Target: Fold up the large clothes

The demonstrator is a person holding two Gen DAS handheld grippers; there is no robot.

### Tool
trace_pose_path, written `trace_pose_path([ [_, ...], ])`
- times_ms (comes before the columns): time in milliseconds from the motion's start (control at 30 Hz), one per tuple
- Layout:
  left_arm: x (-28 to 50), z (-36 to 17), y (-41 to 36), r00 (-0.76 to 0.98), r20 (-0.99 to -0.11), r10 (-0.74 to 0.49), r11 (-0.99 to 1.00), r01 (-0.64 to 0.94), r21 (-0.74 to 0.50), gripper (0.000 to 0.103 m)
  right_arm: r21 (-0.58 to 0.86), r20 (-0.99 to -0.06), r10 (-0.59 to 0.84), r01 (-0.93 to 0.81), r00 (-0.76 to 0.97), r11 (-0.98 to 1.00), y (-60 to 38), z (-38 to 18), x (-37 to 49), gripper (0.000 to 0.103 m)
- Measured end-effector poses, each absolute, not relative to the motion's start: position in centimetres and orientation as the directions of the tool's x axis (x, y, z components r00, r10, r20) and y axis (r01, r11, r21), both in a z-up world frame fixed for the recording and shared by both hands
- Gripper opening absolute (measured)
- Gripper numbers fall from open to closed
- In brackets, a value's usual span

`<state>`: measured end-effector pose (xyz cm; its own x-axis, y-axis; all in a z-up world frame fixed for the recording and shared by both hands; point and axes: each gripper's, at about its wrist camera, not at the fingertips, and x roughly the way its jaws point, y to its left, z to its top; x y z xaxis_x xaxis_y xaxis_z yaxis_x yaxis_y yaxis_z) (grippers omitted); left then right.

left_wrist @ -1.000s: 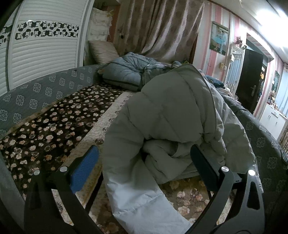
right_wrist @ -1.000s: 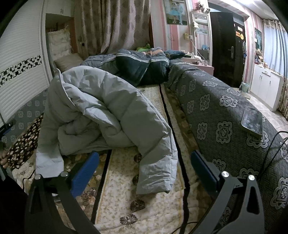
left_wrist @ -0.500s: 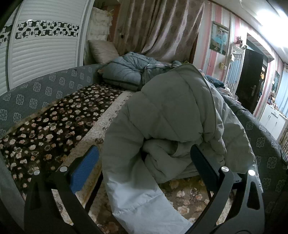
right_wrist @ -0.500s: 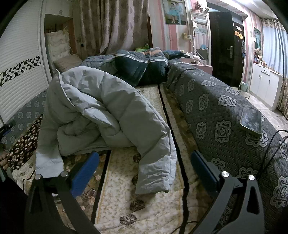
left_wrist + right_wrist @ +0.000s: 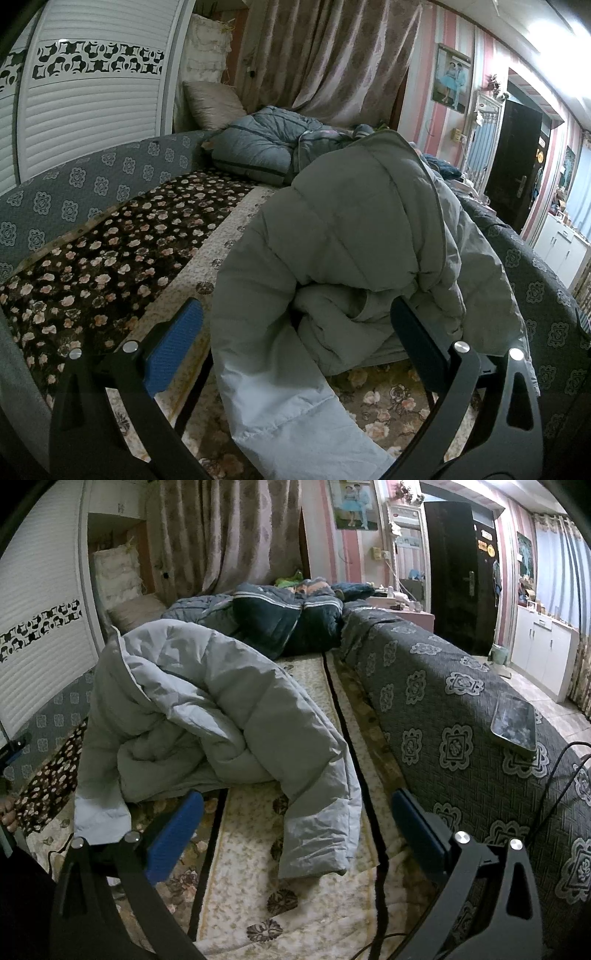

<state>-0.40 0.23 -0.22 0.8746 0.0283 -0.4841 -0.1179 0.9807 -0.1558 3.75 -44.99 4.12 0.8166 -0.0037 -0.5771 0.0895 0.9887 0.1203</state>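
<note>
A large grey puffer jacket (image 5: 354,236) lies heaped on the bed, with one sleeve (image 5: 295,413) hanging toward the near edge. My left gripper (image 5: 295,332) is open, its jaws on either side of that sleeve and the bunched folds, not closed on them. In the right wrist view the same jacket (image 5: 207,709) lies left of centre, its other sleeve (image 5: 317,827) stretched toward me. My right gripper (image 5: 295,819) is open, just short of that sleeve's cuff.
The bed has a cream floral cover (image 5: 266,886) and a dark flowered blanket (image 5: 103,266). A grey patterned bolster (image 5: 461,720) runs along the right, with a phone (image 5: 513,723) and a cable on it. Folded quilts (image 5: 288,616) and a pillow (image 5: 210,103) lie at the far end.
Almost nothing has moved. Both grippers stay open and the jacket lies as before; the views shift very slightly.
</note>
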Motion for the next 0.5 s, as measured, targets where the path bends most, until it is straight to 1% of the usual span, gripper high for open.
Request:
trace_pose_path([
  [167,-0.4,-0.2,0.3,0.875,-0.484,0.030,0.981,-0.118,-0.154,0.100,0.129,-0.573,-0.022,0.117,0.819,0.985,-45.6,4.3,3.5,0.102],
  [400,-0.3,-0.2,0.3,0.872,-0.489,0.030,0.979,-0.123,-0.160,0.100,0.104,-0.586,-0.044,0.129,0.809,0.986,-45.4,4.7,3.7,0.102],
  [500,-0.3,-0.2,0.5,0.874,-0.485,0.039,0.978,-0.132,-0.160,0.100,0.106,-0.576,-0.051,0.137,0.816,0.985,-45.4,5.4,3.5,0.102],
])
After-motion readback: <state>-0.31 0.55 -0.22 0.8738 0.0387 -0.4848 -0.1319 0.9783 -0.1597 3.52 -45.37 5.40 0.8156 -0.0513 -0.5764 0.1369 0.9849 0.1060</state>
